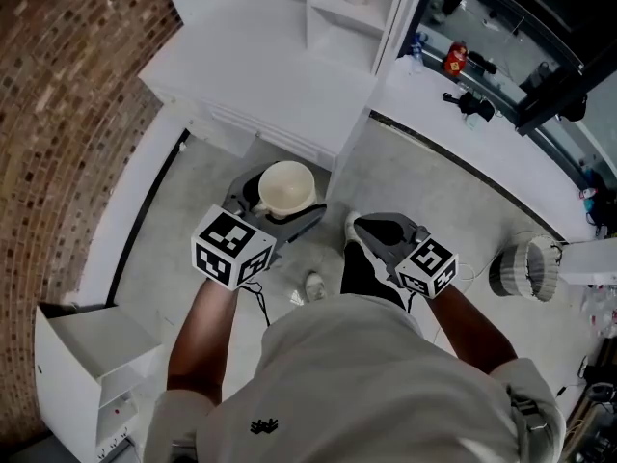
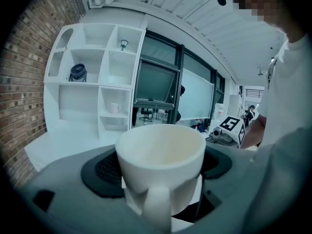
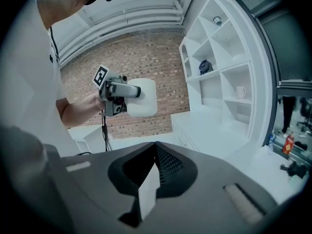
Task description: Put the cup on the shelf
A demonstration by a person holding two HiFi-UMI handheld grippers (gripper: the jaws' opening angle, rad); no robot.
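Note:
My left gripper (image 1: 282, 204) is shut on a white cup (image 1: 286, 188), held upright over the grey floor in the head view. In the left gripper view the cup (image 2: 161, 161) fills the space between the jaws, its handle (image 2: 156, 206) turned toward the camera. The white shelf unit (image 2: 97, 89) stands ahead at the left, with another small cup (image 2: 114, 107) in one compartment. My right gripper (image 1: 361, 227) hangs beside the left one, shut and empty; its jaws meet tip to tip in the right gripper view (image 3: 155, 147). That view also shows the held cup (image 3: 142, 98).
A brick wall (image 1: 58, 114) runs along the left. A white counter (image 1: 260, 75) lies under the shelves. A dark jar (image 2: 78, 72) and a glass (image 2: 124, 44) sit in upper compartments. A small white cabinet (image 1: 87, 355) stands at my left, a round ribbed object (image 1: 525, 269) at the right.

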